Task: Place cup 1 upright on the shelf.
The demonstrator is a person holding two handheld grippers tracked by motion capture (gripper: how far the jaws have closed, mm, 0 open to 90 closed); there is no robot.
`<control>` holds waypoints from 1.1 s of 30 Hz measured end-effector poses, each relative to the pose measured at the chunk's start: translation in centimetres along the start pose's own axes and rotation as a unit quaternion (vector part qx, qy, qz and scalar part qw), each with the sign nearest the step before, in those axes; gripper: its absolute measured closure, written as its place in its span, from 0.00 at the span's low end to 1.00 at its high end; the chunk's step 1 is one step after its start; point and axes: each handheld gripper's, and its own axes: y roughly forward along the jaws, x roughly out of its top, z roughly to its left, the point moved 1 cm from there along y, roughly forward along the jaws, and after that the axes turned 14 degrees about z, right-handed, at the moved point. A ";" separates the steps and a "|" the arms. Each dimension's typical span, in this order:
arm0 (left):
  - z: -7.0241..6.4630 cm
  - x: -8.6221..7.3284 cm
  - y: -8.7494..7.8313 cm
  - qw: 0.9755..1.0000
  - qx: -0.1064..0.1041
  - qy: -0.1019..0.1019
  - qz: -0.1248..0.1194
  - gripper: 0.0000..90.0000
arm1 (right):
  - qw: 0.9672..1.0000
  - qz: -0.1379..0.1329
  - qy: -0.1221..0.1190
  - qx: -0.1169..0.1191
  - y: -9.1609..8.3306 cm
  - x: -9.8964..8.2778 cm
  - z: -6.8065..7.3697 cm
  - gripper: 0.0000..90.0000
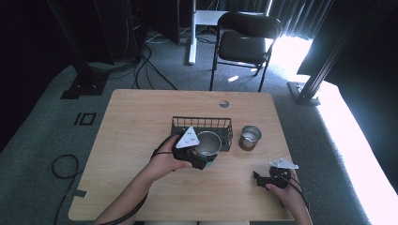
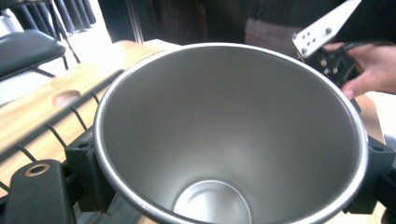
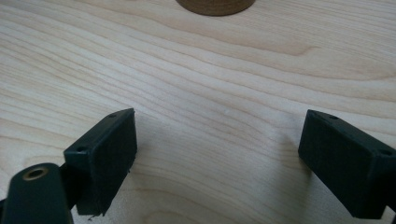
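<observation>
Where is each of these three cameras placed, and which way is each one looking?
High view: sits above the person's side, looking forward and down on the light wooden table; both forearms enter from below.
Left gripper view: rides the left gripper, looking into the shiny steel cup between its black jaws, beside the black wire basket.
Right gripper view: rides the right gripper, looking at bare tabletop between its spread jaws.
Shared: the left gripper view and the high view both show the person's right hand.
</observation>
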 end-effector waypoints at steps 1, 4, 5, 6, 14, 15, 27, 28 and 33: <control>0.1 0.3 -0.2 1.000 0.000 -0.002 -0.001 0.16 | 1.000 0.000 0.000 0.000 0.0 0.0 0.0 0.12; 0.6 1.0 -1.0 1.000 0.008 -0.006 -0.013 0.16 | 1.000 -0.001 0.000 0.000 0.0 0.0 0.0 0.12; 0.7 1.3 -1.2 1.000 0.012 -0.010 -0.018 0.16 | 1.000 -0.001 0.000 0.000 0.0 0.0 0.0 0.12; 0.9 1.4 -1.4 1.000 0.015 -0.010 -0.019 0.16 | 1.000 0.000 0.000 0.000 0.0 0.0 0.0 0.12; 2.4 2.5 -2.6 0.998 0.041 -0.032 -0.035 0.16 | 1.000 0.000 0.000 0.000 0.0 0.0 0.0 0.12; 2.7 2.6 -2.7 0.998 0.047 -0.032 -0.037 0.16 | 1.000 0.000 0.000 0.000 0.0 0.0 0.0 0.12; 5.6 2.5 -3.1 0.988 0.115 -0.083 -0.063 0.16 | 1.000 -0.001 0.000 0.000 0.0 0.0 0.0 0.12; 5.8 2.4 -3.1 0.986 0.123 -0.091 -0.069 0.16 | 1.000 -0.001 0.000 0.000 0.0 0.0 0.0 0.12; 6.7 2.0 -2.8 0.981 0.143 -0.110 -0.072 0.16 | 1.000 -0.001 0.000 0.000 0.0 0.0 0.0 0.12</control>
